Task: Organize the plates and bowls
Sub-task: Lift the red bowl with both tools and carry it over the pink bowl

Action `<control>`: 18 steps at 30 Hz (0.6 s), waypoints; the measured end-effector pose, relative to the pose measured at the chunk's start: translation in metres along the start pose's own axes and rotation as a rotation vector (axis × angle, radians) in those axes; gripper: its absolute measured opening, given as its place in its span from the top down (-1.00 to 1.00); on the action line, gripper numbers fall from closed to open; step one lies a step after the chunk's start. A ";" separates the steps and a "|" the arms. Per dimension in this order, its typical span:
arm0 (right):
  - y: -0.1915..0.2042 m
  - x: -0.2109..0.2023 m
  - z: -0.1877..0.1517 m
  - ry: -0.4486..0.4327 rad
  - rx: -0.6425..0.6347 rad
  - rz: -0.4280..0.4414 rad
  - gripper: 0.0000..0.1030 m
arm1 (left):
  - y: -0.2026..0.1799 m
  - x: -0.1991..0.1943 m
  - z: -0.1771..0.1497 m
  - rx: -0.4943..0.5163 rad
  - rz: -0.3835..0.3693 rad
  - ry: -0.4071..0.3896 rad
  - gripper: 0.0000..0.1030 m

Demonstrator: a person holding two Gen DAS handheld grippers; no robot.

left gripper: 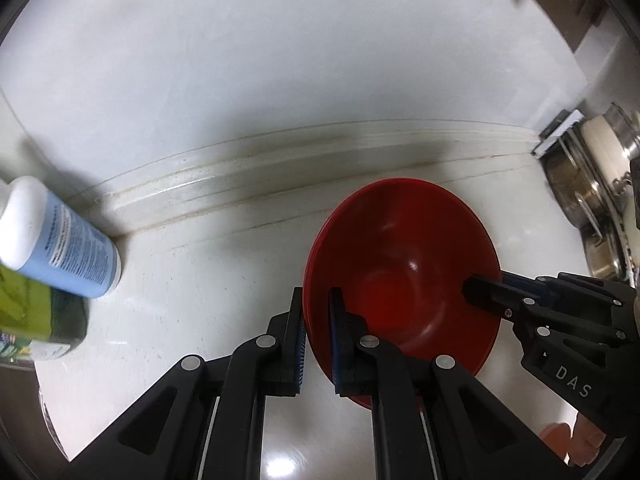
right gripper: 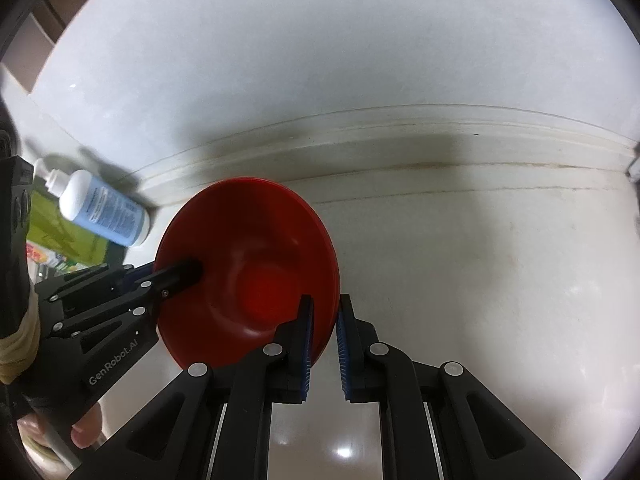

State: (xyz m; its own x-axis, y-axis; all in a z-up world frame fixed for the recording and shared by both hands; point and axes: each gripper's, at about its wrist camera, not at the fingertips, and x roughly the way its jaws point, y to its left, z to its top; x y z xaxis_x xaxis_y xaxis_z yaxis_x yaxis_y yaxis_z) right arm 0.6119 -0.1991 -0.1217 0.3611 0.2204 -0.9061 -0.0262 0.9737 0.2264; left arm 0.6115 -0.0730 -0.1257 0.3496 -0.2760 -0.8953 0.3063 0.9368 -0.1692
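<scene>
The left gripper (left gripper: pixel 318 336) and right gripper (right gripper: pixel 323 340) each close on opposite rims of the red bowl stack (left gripper: pixel 404 264), keeping it level above the white counter (left gripper: pixel 200 280).

The bowl (left gripper: pixel 404 276) (right gripper: pixel 248 268) is solid glossy red, brighter at its base, with no pattern. Both the left gripper (left gripper: pixel 318 336) (right gripper: pixel 176 276) and the right gripper (right gripper: pixel 324 344) (left gripper: pixel 486 296) are matte black with blue ribbed pads and silver pivot pins; white lettering marks their bodies. The bottle (left gripper: pixel 60 240) (right gripper: pixel 102 208) at the far left is white with a pale blue label bearing dark fine print. The countertop (left gripper: pixel 200 280) (right gripper: pixel 480 260) is off-white with faint brownish streaks.
</scene>
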 end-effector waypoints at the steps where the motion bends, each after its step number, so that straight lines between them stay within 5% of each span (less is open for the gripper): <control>1: 0.000 -0.005 -0.003 -0.006 0.000 -0.001 0.75 | -0.002 -0.005 -0.003 0.002 -0.003 -0.004 0.77; 18: -0.015 -0.102 -0.068 -0.118 0.033 -0.010 0.75 | -0.048 -0.088 -0.054 0.057 -0.062 -0.077 0.77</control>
State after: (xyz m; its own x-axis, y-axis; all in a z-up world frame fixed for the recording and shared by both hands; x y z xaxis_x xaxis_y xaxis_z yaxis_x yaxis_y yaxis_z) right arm 0.5124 -0.2320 -0.0563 0.4689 0.2001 -0.8603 0.0079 0.9730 0.2306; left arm 0.5184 -0.0824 -0.0611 0.3951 -0.3506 -0.8491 0.3788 0.9043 -0.1971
